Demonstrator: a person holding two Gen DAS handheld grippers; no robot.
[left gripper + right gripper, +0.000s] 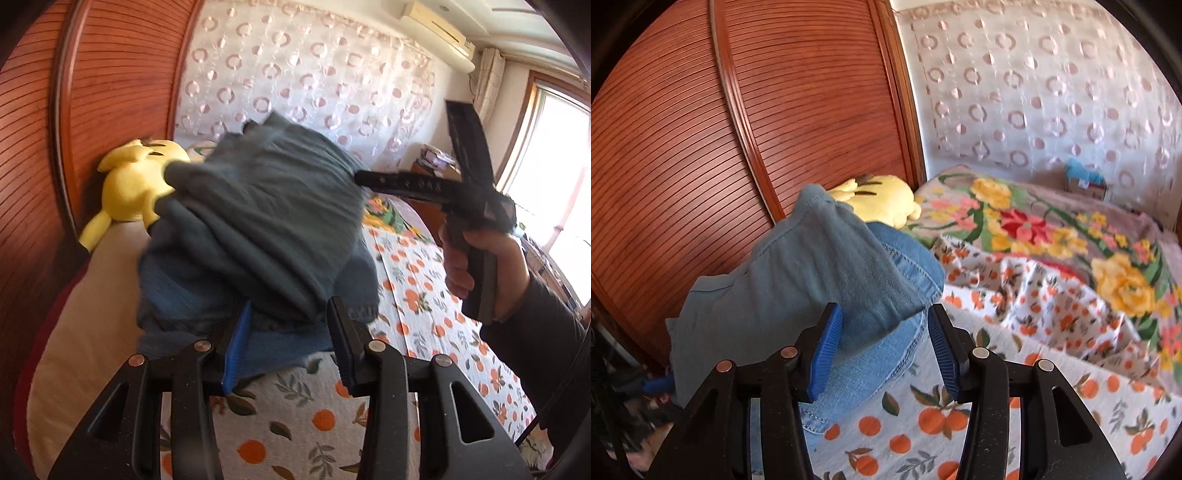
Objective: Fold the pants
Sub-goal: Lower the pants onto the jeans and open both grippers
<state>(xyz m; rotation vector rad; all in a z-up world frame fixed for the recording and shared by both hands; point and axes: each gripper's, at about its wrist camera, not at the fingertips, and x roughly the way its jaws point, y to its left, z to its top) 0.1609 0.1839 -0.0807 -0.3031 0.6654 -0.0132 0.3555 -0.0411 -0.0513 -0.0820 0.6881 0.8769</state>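
Folded grey-blue pants [258, 221] lie in a bundle on top of blue denim jeans [173, 295] on the bed. My left gripper [290, 347] is open at the bundle's near edge, and its pads stand apart from the cloth hanging between them. A hand [476, 258] holds my right gripper [373, 181] at the bundle's right side, with its tip at the fabric edge. In the right wrist view the right gripper [884, 350] is open, with the grey-blue pants [812, 277] and denim jeans [901, 258] just ahead of its blue pads [825, 350].
A yellow plush toy [129, 184] lies behind the clothes against the slatted wooden headboard [110, 92]. The orange-print sheet [424, 295] covers the bed, with a floral blanket [1052, 229] farther back. A cream pillow [74, 332] lies at the left and a window [554, 166] at the right.
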